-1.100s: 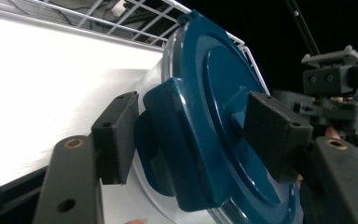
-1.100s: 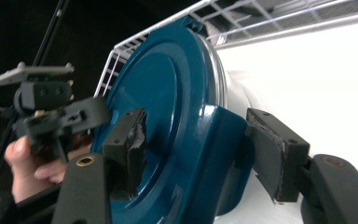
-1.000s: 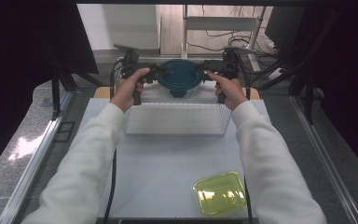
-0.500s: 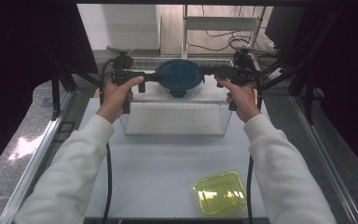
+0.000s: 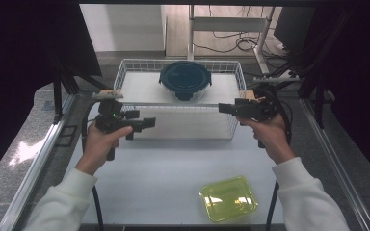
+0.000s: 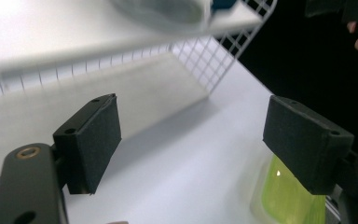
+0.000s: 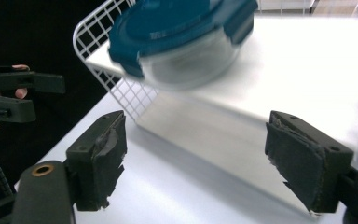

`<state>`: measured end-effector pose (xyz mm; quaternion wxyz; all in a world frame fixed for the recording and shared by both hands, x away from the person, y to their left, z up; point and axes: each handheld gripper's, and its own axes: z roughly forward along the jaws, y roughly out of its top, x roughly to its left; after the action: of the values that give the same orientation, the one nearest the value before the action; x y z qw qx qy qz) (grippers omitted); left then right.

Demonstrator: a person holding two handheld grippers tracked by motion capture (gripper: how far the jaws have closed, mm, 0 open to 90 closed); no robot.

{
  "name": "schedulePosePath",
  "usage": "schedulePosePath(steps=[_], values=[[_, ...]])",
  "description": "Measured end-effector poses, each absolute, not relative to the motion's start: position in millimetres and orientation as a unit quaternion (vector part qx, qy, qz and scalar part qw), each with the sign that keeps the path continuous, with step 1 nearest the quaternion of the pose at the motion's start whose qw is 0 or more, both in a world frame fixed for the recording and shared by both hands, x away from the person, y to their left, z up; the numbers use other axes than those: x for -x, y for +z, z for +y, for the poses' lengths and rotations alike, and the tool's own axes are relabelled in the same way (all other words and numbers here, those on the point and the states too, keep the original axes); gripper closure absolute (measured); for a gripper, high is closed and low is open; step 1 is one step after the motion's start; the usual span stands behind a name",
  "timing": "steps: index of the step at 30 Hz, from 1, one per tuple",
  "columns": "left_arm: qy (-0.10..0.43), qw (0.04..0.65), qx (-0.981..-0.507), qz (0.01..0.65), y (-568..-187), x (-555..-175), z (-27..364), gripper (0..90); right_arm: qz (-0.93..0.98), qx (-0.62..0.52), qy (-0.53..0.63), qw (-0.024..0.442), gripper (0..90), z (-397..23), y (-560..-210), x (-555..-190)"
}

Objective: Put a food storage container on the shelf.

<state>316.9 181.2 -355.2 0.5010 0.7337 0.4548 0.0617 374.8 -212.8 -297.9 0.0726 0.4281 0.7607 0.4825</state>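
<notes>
Round clear container with dark blue clip-on lid, closed, upright. Sits in white wire basket on its white platform, toward 12 o'clock of desk, centred against the basket's far rim.

Saw a translucent yellow-green tray lying flat on the white bench, near its front edge and toward the right. Noted grey speckled floor left of the bench, and beyond it a white metal frame with dark cables strewn beneath.
</notes>
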Motion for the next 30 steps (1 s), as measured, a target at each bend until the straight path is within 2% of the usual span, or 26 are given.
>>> schedulePosePath(steps=[12, 16, 30], values=[[0.062, 0.464, -0.752, 0.464, -410, -265, 185, 19.3, 0.781, -0.411, 0.461, 0.094, 23.9, -239, -344, -318], [0.062, 0.453, -0.757, 0.467, -424, -256, 183, 20.3, 0.787, -0.406, 0.455, 0.088, 24.3, -240, -357, -302], [0.051, 0.438, -0.761, 0.476, -440, -247, 179, 21.4, 0.786, -0.42, 0.448, 0.072, 24.5, -249, -392, -289]])
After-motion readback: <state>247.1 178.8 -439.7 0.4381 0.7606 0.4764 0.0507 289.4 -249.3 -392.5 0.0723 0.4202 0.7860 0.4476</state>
